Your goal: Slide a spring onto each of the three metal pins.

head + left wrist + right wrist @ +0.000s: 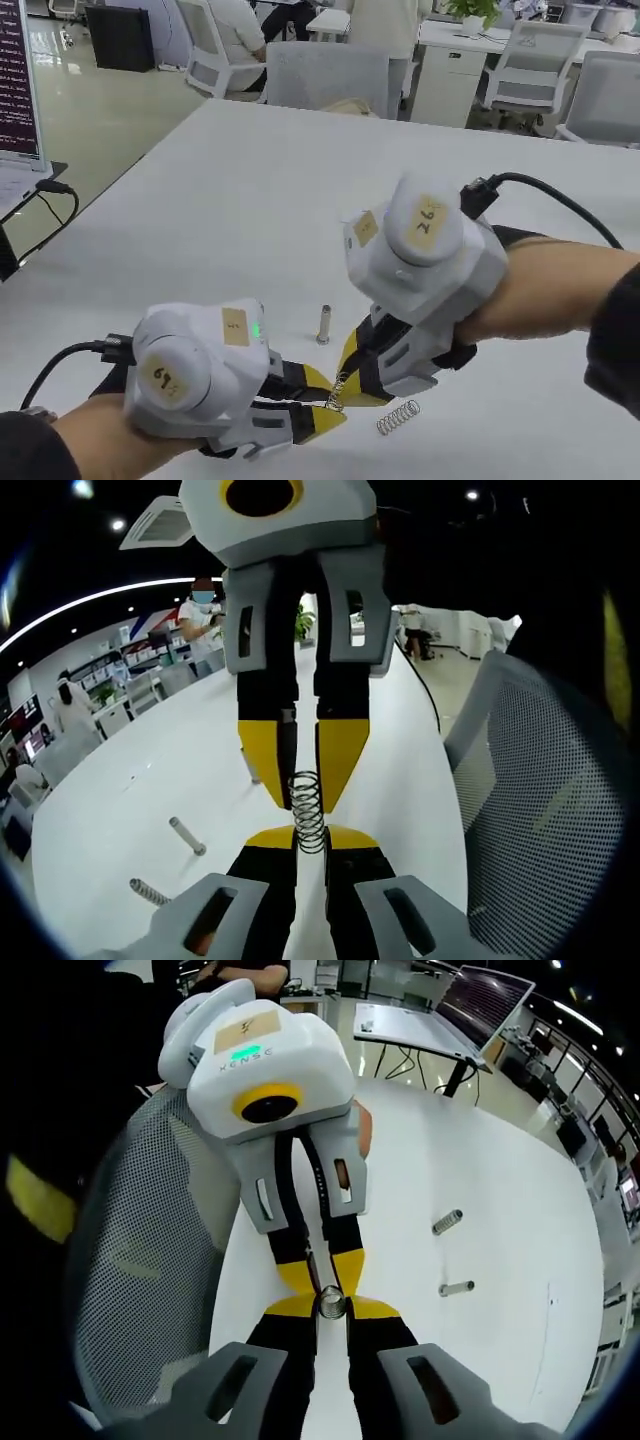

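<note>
1. The right gripper [333, 1310] pinches a spring [307, 805] between its claw tips.
2. The left gripper [308, 842] has its claw almost pressed together at the spring's other end. I cannot tell if it grips.
3. Both claws meet tip to tip over the near part of the white table [250, 180].
4. A metal pin [323, 325] stands just beyond them.
5. A loose spring [398, 417] lies near, to the right.
</note>
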A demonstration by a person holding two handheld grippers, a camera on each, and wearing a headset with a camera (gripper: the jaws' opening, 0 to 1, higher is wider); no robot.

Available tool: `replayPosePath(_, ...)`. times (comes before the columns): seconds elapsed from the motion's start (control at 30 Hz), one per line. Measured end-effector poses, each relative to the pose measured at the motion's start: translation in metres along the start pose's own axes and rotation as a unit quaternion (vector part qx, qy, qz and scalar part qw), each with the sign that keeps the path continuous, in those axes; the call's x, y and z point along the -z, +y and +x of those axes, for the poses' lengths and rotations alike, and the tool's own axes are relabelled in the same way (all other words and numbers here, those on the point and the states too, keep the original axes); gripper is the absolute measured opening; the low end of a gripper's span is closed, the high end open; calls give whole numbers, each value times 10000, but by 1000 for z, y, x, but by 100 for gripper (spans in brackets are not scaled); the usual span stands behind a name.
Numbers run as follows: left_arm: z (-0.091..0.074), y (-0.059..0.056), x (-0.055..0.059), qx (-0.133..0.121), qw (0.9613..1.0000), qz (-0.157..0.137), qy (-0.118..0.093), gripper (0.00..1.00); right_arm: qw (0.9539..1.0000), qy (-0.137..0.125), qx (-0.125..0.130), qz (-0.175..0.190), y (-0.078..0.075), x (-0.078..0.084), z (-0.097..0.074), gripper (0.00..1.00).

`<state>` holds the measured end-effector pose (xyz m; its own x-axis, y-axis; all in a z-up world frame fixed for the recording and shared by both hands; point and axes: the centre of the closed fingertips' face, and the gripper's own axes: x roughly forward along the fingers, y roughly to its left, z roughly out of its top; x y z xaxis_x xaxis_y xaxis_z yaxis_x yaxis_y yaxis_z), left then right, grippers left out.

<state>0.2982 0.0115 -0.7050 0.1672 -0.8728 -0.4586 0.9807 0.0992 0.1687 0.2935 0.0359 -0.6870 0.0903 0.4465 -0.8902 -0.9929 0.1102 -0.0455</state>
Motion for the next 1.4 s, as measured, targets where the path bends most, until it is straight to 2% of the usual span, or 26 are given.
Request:
replayPosePath(0.57, -2, 8, 2, -135, 9998, -116, -37, 2, 9991, 353, -201, -134, -5, -5, 4, 8)
replayPosePath(1.4, -4, 15, 5, -277, 9986, -423, -145, 3, 9991, 341, -221, -116, -13, -8, 6, 8)
